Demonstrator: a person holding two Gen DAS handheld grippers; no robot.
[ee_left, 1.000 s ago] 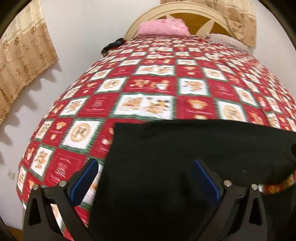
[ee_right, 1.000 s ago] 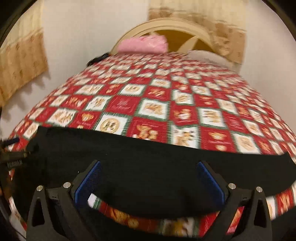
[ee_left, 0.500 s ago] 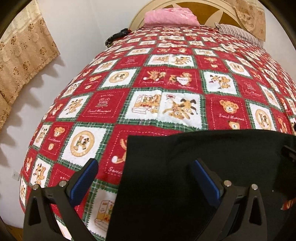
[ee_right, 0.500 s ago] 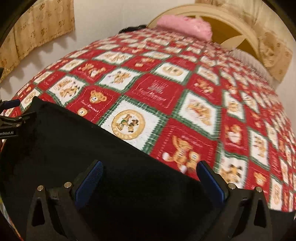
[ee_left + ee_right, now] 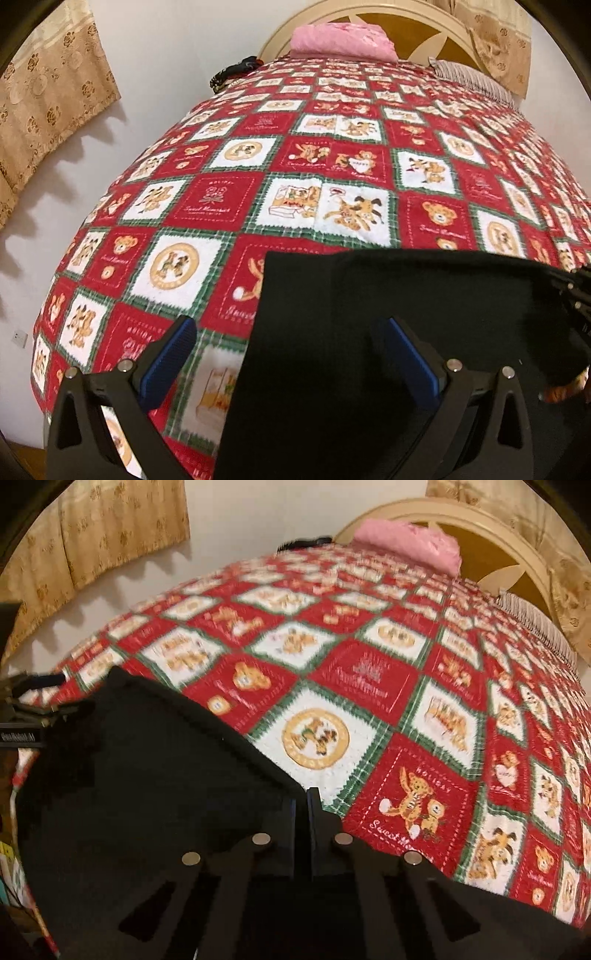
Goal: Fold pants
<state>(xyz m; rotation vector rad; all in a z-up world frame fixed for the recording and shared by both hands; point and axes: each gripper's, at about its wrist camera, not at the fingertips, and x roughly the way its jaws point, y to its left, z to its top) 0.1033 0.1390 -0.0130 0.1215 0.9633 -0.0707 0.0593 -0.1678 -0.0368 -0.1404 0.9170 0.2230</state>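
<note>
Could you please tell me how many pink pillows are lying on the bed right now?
1. A single pink pillow lies at the far end of the red patchwork quilt, against the cream wooden headboard. Others might be hidden beyond the picture's edge.

My black pants (image 5: 369,332) run off the bottom edge in both views, so I cannot see their full shape. My right gripper (image 5: 302,812) has its jaws together at the cloth's edge, yet black on black hides whether fabric sits between them. The quilt (image 5: 369,683) is blurred in my right view. A dark thing (image 5: 232,75) by the wall is too small to name
</note>
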